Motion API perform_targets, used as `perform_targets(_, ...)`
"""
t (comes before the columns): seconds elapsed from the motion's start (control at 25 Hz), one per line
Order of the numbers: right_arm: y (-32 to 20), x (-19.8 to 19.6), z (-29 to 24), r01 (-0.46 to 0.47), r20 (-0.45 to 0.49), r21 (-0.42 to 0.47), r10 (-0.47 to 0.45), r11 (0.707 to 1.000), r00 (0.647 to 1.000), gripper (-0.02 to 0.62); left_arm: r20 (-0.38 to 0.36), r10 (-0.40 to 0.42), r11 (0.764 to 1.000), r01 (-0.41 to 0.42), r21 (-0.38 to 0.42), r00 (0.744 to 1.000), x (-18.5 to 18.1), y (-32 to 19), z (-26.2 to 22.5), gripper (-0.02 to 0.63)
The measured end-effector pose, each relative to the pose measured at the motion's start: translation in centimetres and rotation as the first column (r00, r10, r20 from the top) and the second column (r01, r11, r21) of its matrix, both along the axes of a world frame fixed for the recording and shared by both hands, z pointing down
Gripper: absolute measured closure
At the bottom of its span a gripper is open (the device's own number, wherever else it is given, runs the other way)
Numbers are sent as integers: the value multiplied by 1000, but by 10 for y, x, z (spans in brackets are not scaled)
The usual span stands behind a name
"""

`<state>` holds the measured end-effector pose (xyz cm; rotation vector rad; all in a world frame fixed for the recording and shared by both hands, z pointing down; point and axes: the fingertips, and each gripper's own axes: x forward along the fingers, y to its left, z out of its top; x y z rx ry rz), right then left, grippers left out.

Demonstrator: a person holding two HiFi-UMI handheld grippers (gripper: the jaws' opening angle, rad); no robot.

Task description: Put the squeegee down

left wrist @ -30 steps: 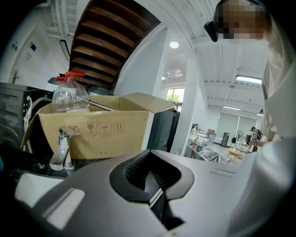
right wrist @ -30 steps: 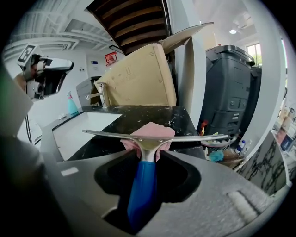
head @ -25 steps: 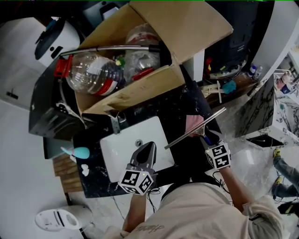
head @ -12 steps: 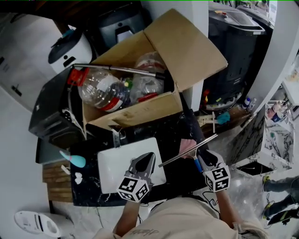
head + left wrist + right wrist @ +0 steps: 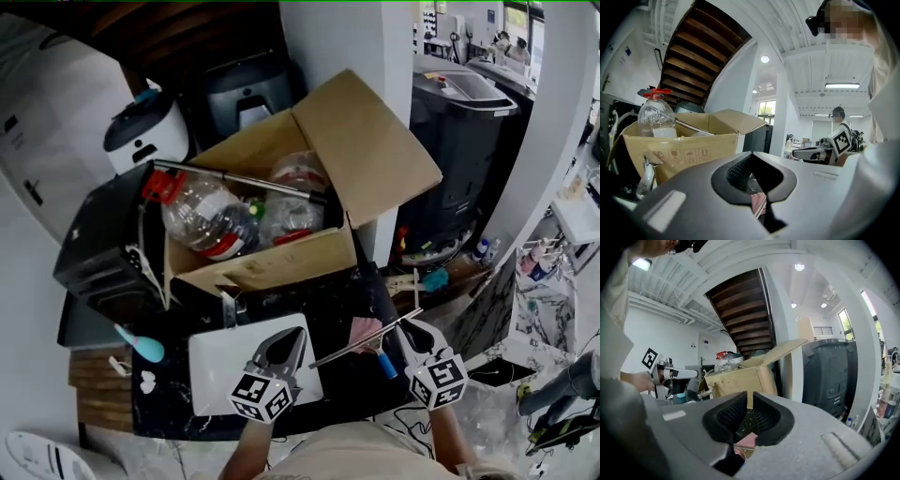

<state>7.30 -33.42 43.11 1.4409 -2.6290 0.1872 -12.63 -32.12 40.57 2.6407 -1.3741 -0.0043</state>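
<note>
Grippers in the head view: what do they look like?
The left gripper and right gripper are grey shells with black ribbed pads, each carrying a white cube of black square markers. The person's top is beige. The right jaws are closing, nothing between.

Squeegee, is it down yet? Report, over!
Left tongs shut, empty. Right tongs closing, empty. Metal-bladed blue-handled squeegee down on black counter by pink cloth. Nothing in the way.

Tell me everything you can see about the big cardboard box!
The cardboard box is brown and creased. It stands open just behind the white sink. One big flap sticks up at its right side. Inside lie clear plastic bottles with red labels, and a thin metal rod lies across the top of them. Small handling symbols are printed on its front wall.
</note>
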Motion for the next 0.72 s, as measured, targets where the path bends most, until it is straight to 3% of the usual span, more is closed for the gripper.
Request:
perform_targets(0.24, -2, -7, -49, 11, 73, 99, -18, 995, 997, 594, -20, -20, 998, 21, 56, 1000, -9, 0, -23, 592)
perform_targets(0.4, -1, -14, -67, 19, 34, 158, -24, 987, 999, 594, -28, -23, 997, 25, 71, 999, -14, 2, -29, 592)
perform_targets(0.72, 3, -15, -69, 31, 126, 121, -47, 992, 991, 594, -31, -13, 993, 16, 113, 999, -17, 6, -47, 592)
